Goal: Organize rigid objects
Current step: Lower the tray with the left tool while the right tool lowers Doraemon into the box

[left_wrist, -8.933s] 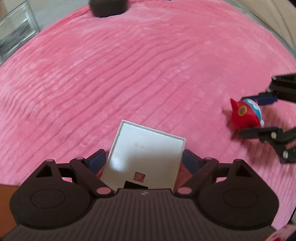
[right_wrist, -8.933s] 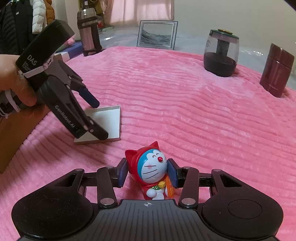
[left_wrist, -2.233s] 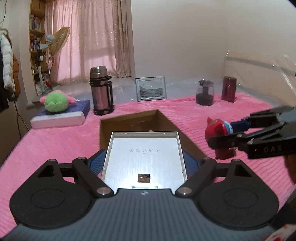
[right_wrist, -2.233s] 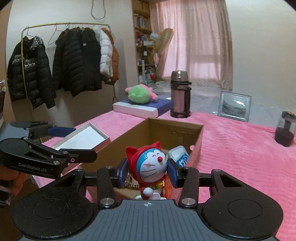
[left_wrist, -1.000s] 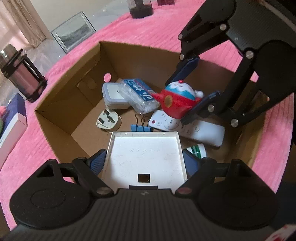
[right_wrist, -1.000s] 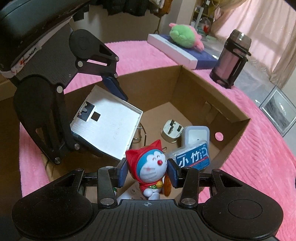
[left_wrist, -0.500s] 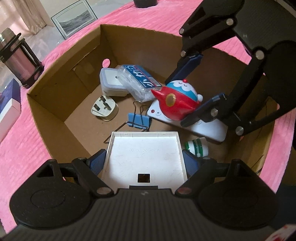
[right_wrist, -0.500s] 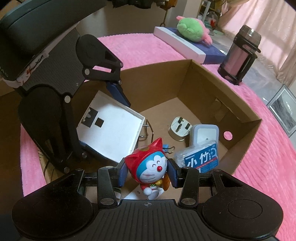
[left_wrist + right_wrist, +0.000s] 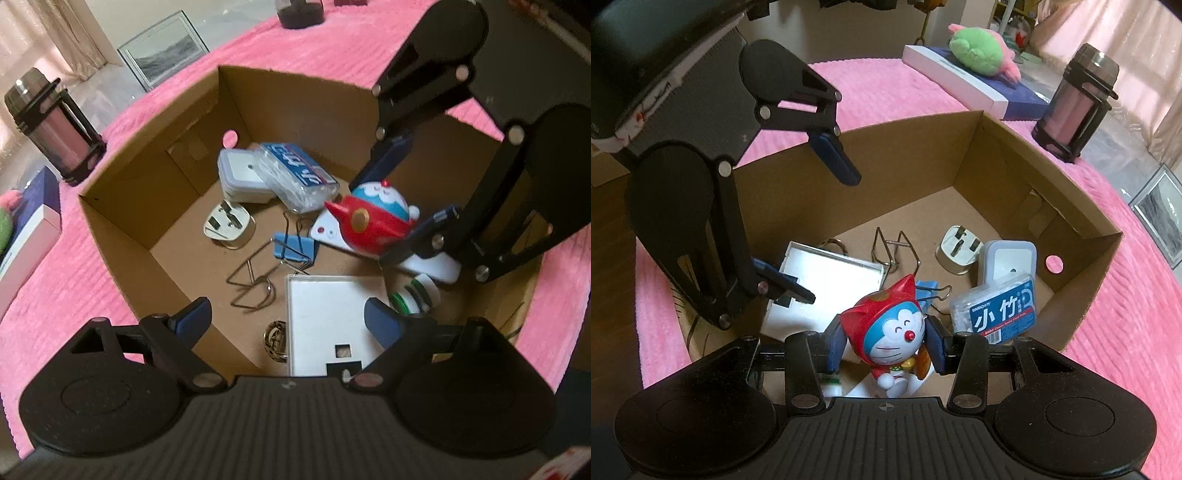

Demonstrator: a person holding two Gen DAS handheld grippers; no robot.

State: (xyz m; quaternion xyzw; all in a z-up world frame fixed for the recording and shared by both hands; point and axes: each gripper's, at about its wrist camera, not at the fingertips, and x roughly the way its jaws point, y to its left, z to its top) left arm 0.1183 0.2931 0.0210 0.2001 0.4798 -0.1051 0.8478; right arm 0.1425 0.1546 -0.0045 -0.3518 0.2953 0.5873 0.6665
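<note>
A white shallow tray [image 9: 325, 317] [image 9: 820, 288] lies flat on the floor of the cardboard box [image 9: 295, 77] [image 9: 1034, 147]. My left gripper [image 9: 286, 319] [image 9: 829, 236] hangs over it with its jaws opening. The pads are off the tray, and the left pad stands well clear of its edge. My right gripper [image 9: 886, 343] [image 9: 402, 201] is shut on a cat figure in a red hood [image 9: 890, 332] [image 9: 373, 218]. It holds the figure tilted above a white remote [image 9: 432, 266] inside the box.
In the box lie a white plug [image 9: 229, 225], a lidded container [image 9: 242, 177], a floss-pick pack [image 9: 1001, 310], a blue binder clip [image 9: 293, 249] and a green-and-white roll [image 9: 413, 291]. A flask [image 9: 1075, 110], a plush [image 9: 979, 51] and a picture frame [image 9: 162, 48] stand beyond on the pink cover.
The left jaws have spread and the white tray has dropped out of them onto the box floor. The right gripper still holds the figure, now tilted slightly.
</note>
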